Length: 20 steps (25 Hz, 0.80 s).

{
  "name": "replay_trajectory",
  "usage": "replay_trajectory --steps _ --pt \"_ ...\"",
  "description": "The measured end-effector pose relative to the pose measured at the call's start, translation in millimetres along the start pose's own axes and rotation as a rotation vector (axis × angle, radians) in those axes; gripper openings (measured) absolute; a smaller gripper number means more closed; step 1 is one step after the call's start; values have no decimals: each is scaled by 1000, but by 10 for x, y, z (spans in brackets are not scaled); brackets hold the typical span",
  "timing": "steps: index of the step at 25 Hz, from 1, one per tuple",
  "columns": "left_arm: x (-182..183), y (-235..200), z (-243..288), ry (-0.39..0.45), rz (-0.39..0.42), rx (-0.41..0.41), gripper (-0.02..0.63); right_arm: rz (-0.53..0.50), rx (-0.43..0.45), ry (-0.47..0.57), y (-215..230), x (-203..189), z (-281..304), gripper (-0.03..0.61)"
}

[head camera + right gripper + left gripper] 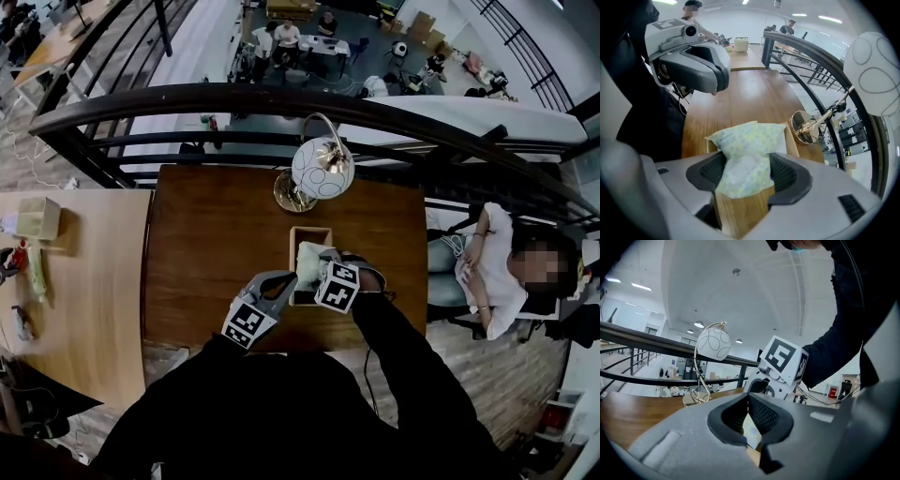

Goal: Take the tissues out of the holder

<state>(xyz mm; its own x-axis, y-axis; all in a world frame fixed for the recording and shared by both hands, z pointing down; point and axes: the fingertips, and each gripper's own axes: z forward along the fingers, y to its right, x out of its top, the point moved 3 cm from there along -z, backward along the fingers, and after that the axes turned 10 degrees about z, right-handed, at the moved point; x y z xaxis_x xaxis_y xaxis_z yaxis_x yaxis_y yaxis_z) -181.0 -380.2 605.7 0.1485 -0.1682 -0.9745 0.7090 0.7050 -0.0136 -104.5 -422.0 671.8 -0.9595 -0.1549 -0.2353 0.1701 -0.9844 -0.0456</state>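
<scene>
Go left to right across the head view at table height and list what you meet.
In order: small box → left tongs → right tongs, shut on the tissue pack → seated person.

Right gripper (747, 171) view: tissue pack (745, 145)'s lower part is out of sight inside the wooden holder (740, 211); lamp (876, 75) shade cropped by frame edge. Left gripper (749, 416) view: only a sliver of pack & wood shows betw. the pads, can't tell if they pinch holder's wall. Head view: right gripper's marker cube (337, 286) covers holder's near end & part of pack. Person's black sleeves (403, 375) hide dark table (206, 244)'s near edge. People (300, 37) on floor below too small to make out. Small items (34, 267) on light table (94, 281) unclear, some cropped at left edge.
</scene>
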Motion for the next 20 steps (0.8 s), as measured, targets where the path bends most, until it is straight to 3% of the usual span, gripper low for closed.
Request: replay_trajectory --steps 20 --pt "229 427 66 42 49 -137 9 150 -118 4 -117 -488 -630 299"
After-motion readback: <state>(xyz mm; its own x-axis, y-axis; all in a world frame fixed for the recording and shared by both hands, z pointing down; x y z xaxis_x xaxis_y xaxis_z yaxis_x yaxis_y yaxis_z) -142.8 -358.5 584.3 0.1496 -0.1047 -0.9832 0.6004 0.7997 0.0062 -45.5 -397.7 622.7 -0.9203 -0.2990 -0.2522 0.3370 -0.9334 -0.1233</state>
